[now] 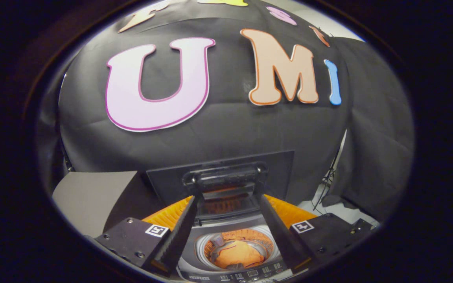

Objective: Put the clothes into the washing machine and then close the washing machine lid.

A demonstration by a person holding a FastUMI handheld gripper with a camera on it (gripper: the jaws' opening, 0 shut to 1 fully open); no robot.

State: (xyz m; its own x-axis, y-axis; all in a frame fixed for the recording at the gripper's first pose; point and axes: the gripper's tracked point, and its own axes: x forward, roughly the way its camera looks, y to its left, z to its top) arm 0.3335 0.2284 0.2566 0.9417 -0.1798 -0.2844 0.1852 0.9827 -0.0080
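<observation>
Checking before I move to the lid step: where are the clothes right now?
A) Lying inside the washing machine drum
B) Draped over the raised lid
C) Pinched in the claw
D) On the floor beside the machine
A: an orange garment lies in the drum of the washing machine, seen between the fingers of the open, empty claw, with the lid raised beyond it.

We count one washing machine (232, 271), one raised lid (222, 181) with one handle (225, 176), one orange garment (237, 254) in the drum, one gripper (228, 204) with two fingers (177, 236) spread apart, and two square markers (156, 230), one on each finger mount.
</observation>
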